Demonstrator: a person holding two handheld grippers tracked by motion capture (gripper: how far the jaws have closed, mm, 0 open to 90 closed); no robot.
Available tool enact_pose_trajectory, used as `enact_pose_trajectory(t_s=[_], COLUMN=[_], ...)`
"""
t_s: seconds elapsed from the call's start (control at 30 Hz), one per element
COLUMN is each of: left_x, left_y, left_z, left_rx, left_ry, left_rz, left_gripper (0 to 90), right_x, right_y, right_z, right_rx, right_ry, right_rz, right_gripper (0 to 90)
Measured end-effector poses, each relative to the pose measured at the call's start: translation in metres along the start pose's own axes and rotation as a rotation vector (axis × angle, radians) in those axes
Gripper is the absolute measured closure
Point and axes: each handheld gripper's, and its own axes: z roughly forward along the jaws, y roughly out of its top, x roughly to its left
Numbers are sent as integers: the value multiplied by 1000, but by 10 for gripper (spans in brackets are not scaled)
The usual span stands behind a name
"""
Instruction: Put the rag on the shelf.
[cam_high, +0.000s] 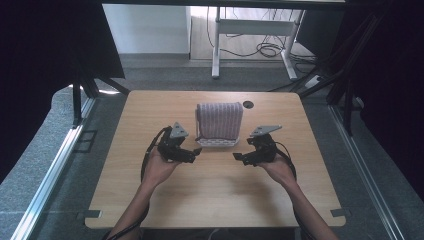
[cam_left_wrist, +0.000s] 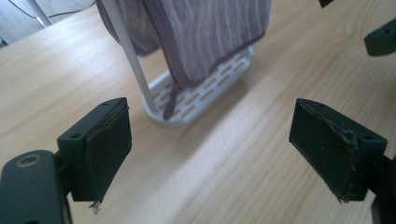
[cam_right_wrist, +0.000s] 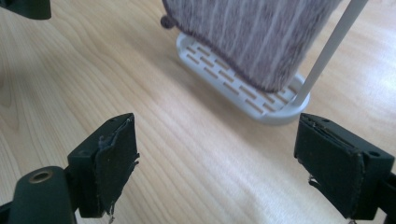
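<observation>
No readable text, label, brand, number or sign is showing anywhere in the three views, whether on the table, the towel or the grippers.

Towel (cam_high: 219, 120) hangs on rack (cam_high: 218, 142), seemingly mid-table (cam_high: 150, 115), between both hand-held grippers.

The one obstacle on the surface (cam_high: 150, 200) is a white slotted rack (cam_high: 218, 142) at centre, with a striped purple cloth (cam_high: 220, 120) hanging over it down to just above its base. Bare wood lies open to the rack's left, right and near side. The left tongs (cam_high: 197, 152) and right tongs (cam_high: 236, 156) sit near the rack's two front corners with jaws spread wide and nothing between them, leaving an unobstructed gap of bare wood in front of the rack base.
</observation>
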Motion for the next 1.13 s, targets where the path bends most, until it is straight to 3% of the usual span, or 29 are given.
enact_pose_trajectory(t_s=[0.43, 0.63, 0.77, 0.93, 1.0, 1.13], left_x=[-14, -20, -24, -26, -25, -25], left_y=[-54, -73, -81, -84, -84, -84], left_z=[10, 17, 24, 29, 29, 29], left_rx=[54, 91, 113, 131, 133, 134], left_ry=[-29, -24, -15, -9, -11, -11], left_rz=[-58, -66, -61, -70, -84, -85], left_gripper=[121, 118, 118, 117, 116, 115], right_x=[11, 15, 16, 19, 20, 20], right_y=[-29, -46, -56, -63, -65, -65], right_z=[14, 29, 38, 43, 44, 44], right_rx=[66, 121, 143, 109, 81, 79], right_ry=[12, 15, 9, -50, -55, -55], right_rz=[0, -8, -14, -66, -65, -63], right_gripper=[89, 8, 0, 0, 0, 0])
